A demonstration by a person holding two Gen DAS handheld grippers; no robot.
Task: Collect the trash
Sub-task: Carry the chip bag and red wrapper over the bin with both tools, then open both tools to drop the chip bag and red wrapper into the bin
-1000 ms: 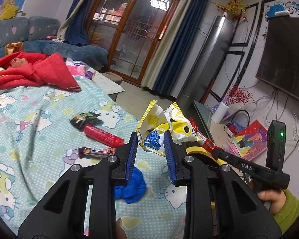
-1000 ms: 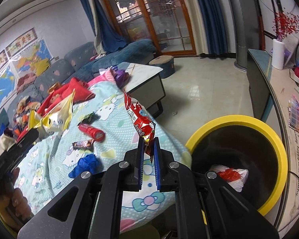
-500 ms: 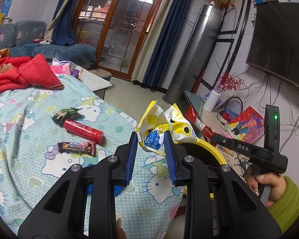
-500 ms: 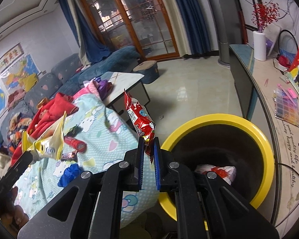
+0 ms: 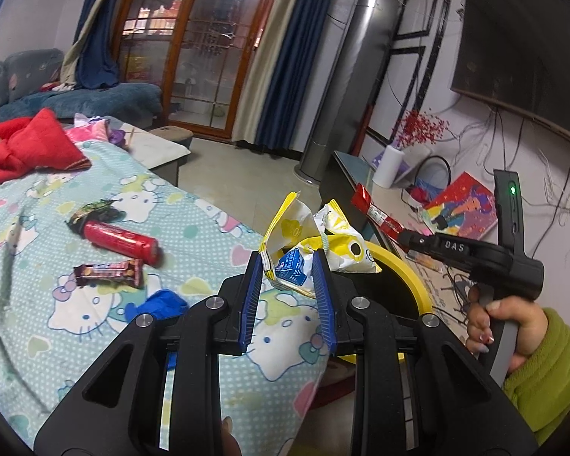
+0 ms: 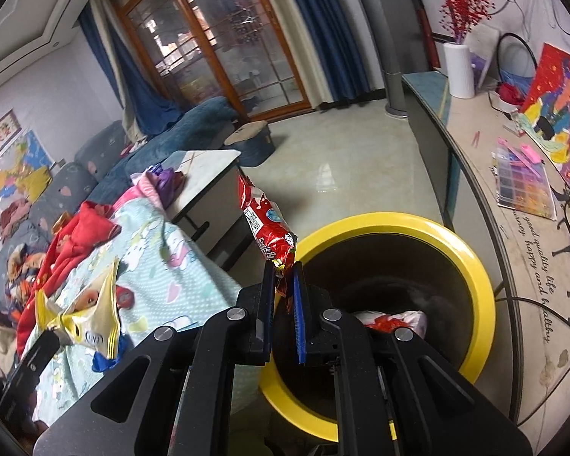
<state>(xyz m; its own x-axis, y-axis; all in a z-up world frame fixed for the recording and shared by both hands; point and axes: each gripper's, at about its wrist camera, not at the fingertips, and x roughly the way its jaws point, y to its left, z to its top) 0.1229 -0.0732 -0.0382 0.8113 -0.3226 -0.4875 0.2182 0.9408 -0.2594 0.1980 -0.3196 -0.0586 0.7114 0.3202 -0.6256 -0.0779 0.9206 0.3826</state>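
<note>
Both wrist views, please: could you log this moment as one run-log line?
left gripper: shut on yellow snack bag | right gripper: shut on red wrapper | yellow-rimmed bin: below right gripper, trash inside

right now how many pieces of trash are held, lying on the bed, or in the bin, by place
held in hand-held grippers: 2, crumpled yellow snack bag, red foil wrapper
lying on bed: 4, red tube, brown bar wrapper, dark green wrapper, blue crumpled scrap
in yellow-rimmed bin: 1, white-red bag
total: 7
</note>
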